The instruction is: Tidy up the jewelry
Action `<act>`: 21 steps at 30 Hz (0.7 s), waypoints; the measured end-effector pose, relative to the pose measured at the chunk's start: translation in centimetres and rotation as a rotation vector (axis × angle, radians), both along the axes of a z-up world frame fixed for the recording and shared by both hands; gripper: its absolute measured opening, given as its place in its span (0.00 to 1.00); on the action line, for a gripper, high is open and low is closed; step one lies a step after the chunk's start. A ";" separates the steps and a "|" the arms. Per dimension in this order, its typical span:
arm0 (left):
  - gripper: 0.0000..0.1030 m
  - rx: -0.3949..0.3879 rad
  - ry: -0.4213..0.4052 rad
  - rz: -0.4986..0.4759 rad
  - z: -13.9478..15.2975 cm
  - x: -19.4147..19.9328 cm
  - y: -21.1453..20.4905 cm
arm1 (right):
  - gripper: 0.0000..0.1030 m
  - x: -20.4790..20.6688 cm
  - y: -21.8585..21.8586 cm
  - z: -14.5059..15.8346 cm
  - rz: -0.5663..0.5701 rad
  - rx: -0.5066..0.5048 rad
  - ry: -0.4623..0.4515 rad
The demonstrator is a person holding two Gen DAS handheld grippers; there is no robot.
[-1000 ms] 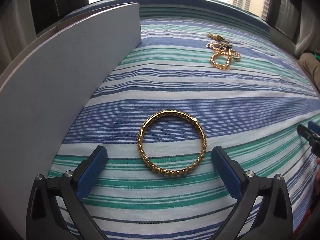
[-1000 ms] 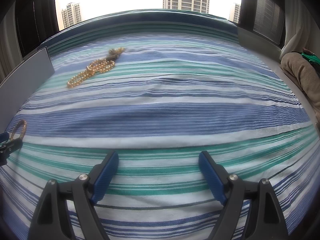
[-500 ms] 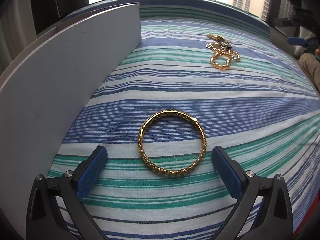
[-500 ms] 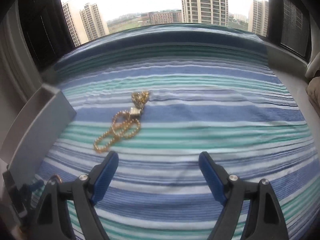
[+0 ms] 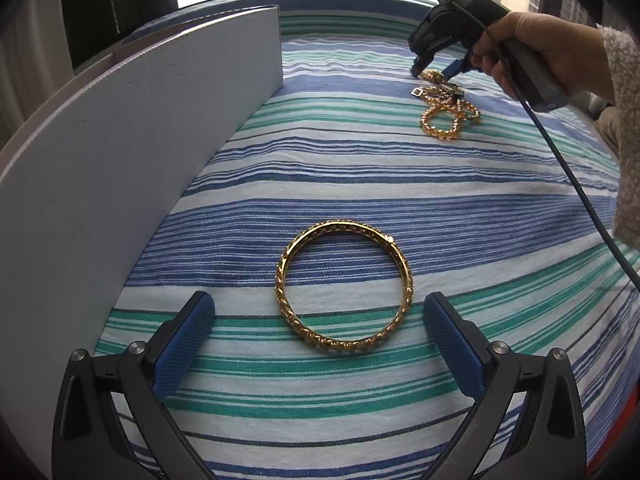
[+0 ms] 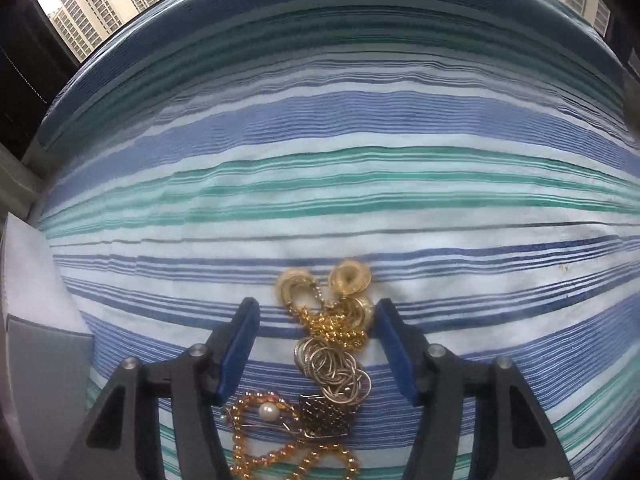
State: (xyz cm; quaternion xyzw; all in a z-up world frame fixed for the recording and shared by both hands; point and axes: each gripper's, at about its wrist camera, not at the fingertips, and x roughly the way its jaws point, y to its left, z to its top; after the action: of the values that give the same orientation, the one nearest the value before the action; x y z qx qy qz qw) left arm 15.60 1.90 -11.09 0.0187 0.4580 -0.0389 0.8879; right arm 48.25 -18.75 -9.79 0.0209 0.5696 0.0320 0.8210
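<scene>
The right tool [image 6: 316, 320] is lowered over the tangle of jewellery [image 6: 328, 344] and its jaws are closing, with the gold chain and small rings between the blue pads [image 6: 240, 344]. The pad on the right-hand side looks to be just brushing a ring; no firm pinch is made yet. From the left wrist view, the same tool [image 5: 434, 74] is seen tipped down onto the far heap [image 5: 446, 108], held by a hand [image 5: 536, 52] in a fleecy sleeve [image 5: 626, 128].

The left tool [image 5: 316, 344] is spread wide and holds nothing; the gold bangle [image 5: 344, 288] lies flat on the striped cloth [image 5: 360, 184] between its pads, untouched. A grey box wall [image 5: 120, 152] stands just beside it on the left.

For a clean pick, the squeeze is best finished low on the knot, so that one piece is caught rather than loose loops; a slow lift is advised, since the beaded strand [image 6: 288, 452] may be dragged along.

No brand, label or writing can be read anywhere.
</scene>
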 end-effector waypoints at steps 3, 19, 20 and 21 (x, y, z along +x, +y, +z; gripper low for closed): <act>1.00 0.000 0.000 0.000 0.0 0.0 0.0 | 0.14 -0.2 0.6 1.1 0.018 -0.015 -0.044; 1.00 -0.001 -0.001 0.001 0.0 0.0 0.0 | 0.11 -14.3 -0.5 14.0 0.198 0.204 -0.270; 1.00 -0.001 -0.001 0.001 0.0 0.0 0.0 | 0.11 -15.6 -0.5 14.1 0.212 0.220 -0.263; 1.00 -0.002 -0.001 0.001 0.0 0.0 0.0 | 0.11 -16.6 -0.7 14.1 0.226 0.239 -0.250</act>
State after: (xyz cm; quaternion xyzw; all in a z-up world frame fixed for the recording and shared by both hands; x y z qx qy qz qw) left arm 15.63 1.88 -11.14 0.0179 0.4575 -0.0388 0.8882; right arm 31.66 -19.42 4.35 0.0499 0.4543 0.1938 0.8681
